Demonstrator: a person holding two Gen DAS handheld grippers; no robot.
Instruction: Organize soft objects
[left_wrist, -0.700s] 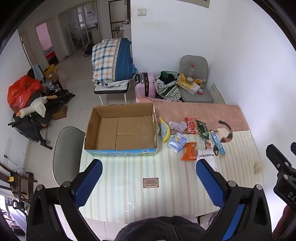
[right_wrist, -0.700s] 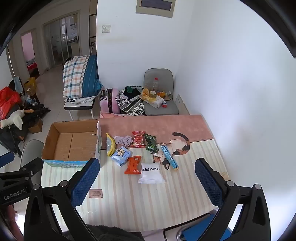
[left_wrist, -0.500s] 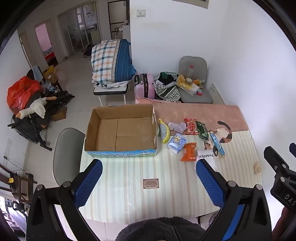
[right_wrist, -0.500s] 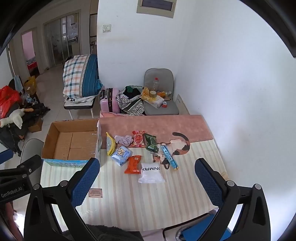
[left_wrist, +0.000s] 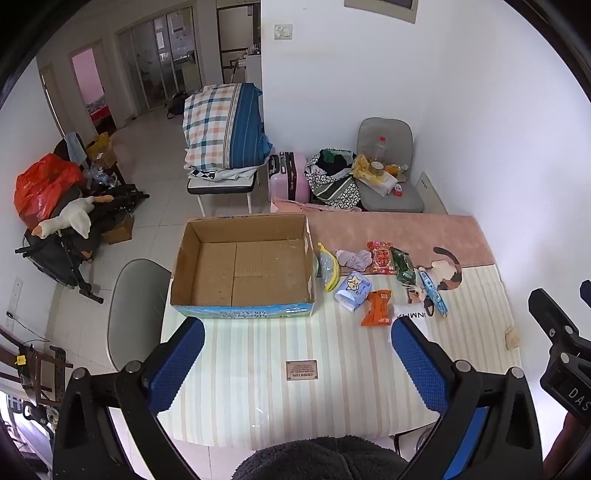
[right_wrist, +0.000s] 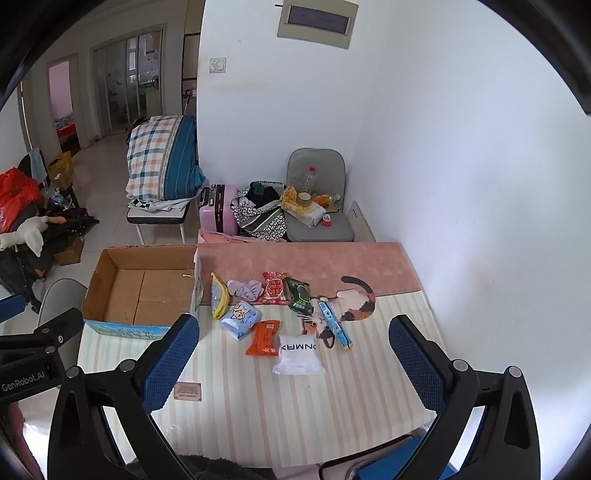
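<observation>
Jaws of left gripper (left_wrist: 297, 363) and right gripper (right_wrist: 293, 356) spread wide apart, gripping nothing, both held above the near edge of the worktop (right_wrist: 295, 406). Landmark: open cardboard box (left_wrist: 242, 271), lying empty at the far left of the worktop. Just right of the box, nearly touching its wall, lay a yellow pouch (right_wrist: 218, 295); beyond that, a lilac cloth (right_wrist: 243, 288), then a red packet (right_wrist: 275, 288) and a green packet (right_wrist: 300, 295). Nearer than those, right of the box, sat a blue tissue pack (right_wrist: 240, 319), an orange packet (right_wrist: 264, 338), a white bag (right_wrist: 299, 354) and a slim blue tube (right_wrist: 334, 325). Small brown label (left_wrist: 301, 370) lay on the striped cloth in front of the box.
</observation>
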